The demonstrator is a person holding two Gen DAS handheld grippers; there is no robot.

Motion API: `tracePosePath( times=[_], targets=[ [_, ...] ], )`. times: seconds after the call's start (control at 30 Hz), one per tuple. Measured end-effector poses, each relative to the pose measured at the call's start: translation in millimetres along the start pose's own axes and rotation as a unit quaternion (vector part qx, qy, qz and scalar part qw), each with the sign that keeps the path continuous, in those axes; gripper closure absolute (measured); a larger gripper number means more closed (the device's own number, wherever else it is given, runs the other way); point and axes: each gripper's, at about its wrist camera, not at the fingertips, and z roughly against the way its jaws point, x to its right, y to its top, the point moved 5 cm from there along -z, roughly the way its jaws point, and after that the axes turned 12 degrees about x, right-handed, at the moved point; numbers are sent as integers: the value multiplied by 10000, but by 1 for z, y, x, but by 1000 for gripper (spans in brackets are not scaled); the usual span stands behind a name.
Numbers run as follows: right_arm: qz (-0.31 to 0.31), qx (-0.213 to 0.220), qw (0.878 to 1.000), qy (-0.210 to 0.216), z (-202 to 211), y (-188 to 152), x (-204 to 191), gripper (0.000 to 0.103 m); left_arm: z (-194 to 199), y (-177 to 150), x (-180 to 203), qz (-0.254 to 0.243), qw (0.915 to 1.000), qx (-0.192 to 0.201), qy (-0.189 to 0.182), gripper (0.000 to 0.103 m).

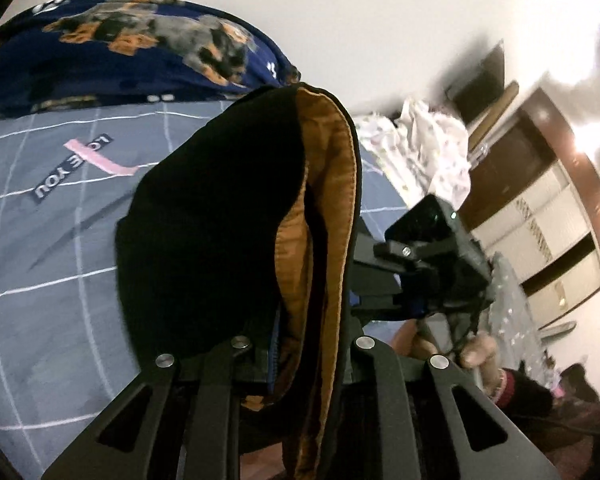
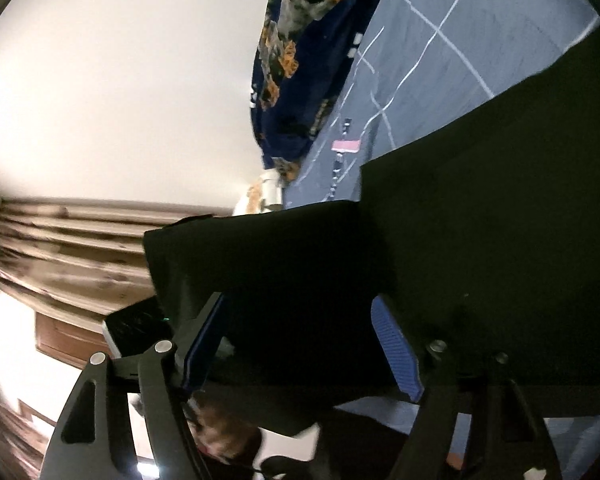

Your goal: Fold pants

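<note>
Between the fingers of the left claw (image 1: 300, 364), pressed together on it, a bunched edge of the black pants (image 1: 220, 220) with tan lining rises above the bedsheet (image 1: 52, 240). Its fold runs lengthwise away from that claw. Spread around more of the fabric, the right claw (image 2: 300, 344) pinches nothing, so that side could sag and skew the fold.

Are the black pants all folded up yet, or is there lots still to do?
Not yet. No finished fold shows. Right now the left tongs are shut on the black pants, lifted above the blue bedsheet, orange lining showing. The right tongs are open around the cloth. Laying them flat and folding is left.
</note>
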Motion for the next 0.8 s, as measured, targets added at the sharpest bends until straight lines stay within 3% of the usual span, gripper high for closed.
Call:
tracePosePath(
  times=[0.27,0.37,0.4,0.47,0.67,0.73,0.8],
  targets=[
    [-633,81,9969,467,9,7,10,20,-43,-13,20,-387,9988,-287,101,73],
    [-782,164,9953,552,14,12,15,17,-38,-14,30,-343,9989,-230,-209,52],
    [-789,182,9954,507,15,13,16,16,-32,-12,31,-314,9991,-138,-241,42],
    [-731,241,9968,215,17,14,22,7,-20,-5,30,-313,9991,95,-286,41],
    [-699,196,9972,-161,11,11,38,8,13,4,-10,-73,9982,560,194,32],
    [-450,150,9980,-409,9,10,38,13,17,-4,-30,-4,9971,519,548,32],
    [-32,87,9967,-802,5,7,36,27,17,-12,-50,197,9962,449,719,32]
  ],
)
